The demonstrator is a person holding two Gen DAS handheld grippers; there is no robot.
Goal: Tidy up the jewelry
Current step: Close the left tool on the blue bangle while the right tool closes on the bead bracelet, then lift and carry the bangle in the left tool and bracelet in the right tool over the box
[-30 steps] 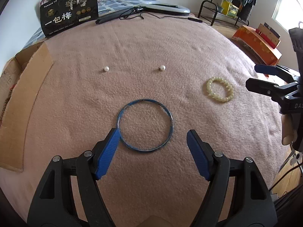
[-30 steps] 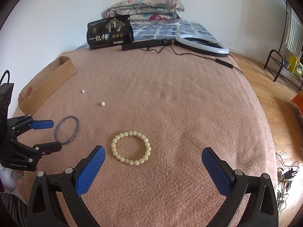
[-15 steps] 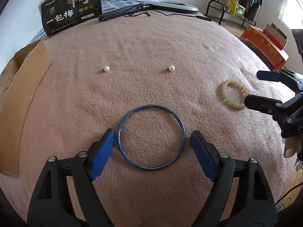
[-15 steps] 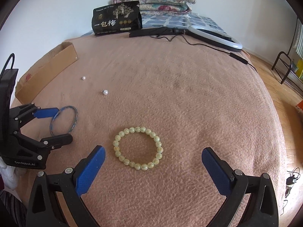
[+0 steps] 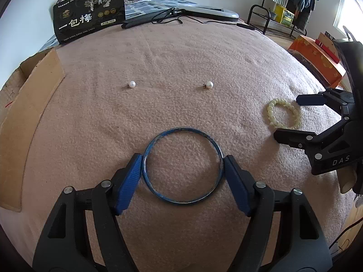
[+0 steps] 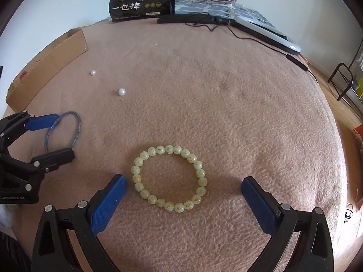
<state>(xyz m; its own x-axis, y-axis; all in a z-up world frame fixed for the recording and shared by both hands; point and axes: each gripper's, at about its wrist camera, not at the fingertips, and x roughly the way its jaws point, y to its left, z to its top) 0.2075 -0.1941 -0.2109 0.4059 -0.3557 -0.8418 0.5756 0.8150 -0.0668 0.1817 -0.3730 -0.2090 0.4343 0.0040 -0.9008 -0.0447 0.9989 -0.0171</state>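
A blue bangle (image 5: 181, 129) lies flat on the pink blanket (image 5: 181, 56). My left gripper (image 5: 182, 158) straddles it with its jaws closing, and both blue pads (image 5: 129, 181) touch the bangle's left and right rim. To the right lies a pale green bead bracelet (image 6: 168, 149). My right gripper (image 6: 183, 180) hangs over the bracelet, open wide, one finger on each side, neither pad touching the beads. Two pearl stud earrings (image 5: 132, 84) (image 5: 209, 84) lie farther back on the blanket. Each gripper shows in the other's view, the left gripper (image 6: 63, 134) and the right gripper (image 5: 288, 116).
A flattened cardboard box (image 5: 29, 104) lies along the blanket's left edge. At the back stand a black printed pouch (image 5: 90, 20), a ring light (image 5: 211, 13) with its cable, and folded quilts. An orange box (image 5: 317, 56) sits off the right edge on the floor.
My left gripper slid forward until the bangle lay between its fingers, then its pads came in against the rim. My right gripper sank toward the bead bracelet, still open.
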